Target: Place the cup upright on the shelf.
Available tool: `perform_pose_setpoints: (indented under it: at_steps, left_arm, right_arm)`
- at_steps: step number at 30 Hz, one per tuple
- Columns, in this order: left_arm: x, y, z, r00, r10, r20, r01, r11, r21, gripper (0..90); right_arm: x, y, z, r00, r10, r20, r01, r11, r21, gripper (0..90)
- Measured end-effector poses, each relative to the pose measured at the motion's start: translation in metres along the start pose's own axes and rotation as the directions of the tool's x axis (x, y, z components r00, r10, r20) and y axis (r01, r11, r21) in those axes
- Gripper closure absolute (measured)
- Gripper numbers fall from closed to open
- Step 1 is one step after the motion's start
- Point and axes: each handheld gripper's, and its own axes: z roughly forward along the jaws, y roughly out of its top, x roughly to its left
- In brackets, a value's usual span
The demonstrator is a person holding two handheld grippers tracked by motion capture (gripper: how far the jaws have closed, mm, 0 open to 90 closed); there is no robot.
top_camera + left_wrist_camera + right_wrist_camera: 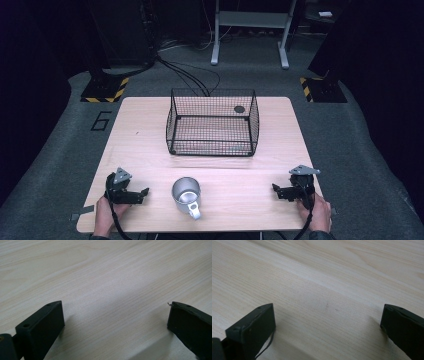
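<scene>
1. Near the table's [150, 145] front edge, the cup [186, 193] stands between both grippers, left [143, 193] and right [275, 189], jaws open and empty.
2. Its round steel wall may slip a pinch.
3. Nudged, it could tip off the edge.

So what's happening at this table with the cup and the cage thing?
A person sits at a wooden table with a gripper in each hand. The left gripper and the right gripper both rest near the front edge, jaws open and holding nothing. Between them stands a metal cup, upright, handle toward the person, touched by neither. A black wire basket sits farther back, apparently empty.
</scene>
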Motion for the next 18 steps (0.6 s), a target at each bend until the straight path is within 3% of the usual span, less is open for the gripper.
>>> perform_pose_setpoints:
  at_steps: [18]
  left_arm:
    - [0.0005,0.0005,0.0001,0.9999,0.009,0.009,-0.009,1.0000,0.003,0.0]
  right_arm:
    - [-0.0002,0.0012,0.0015,1.0000,-0.002,-0.010,0.002,1.0000,-0.002,0.0]
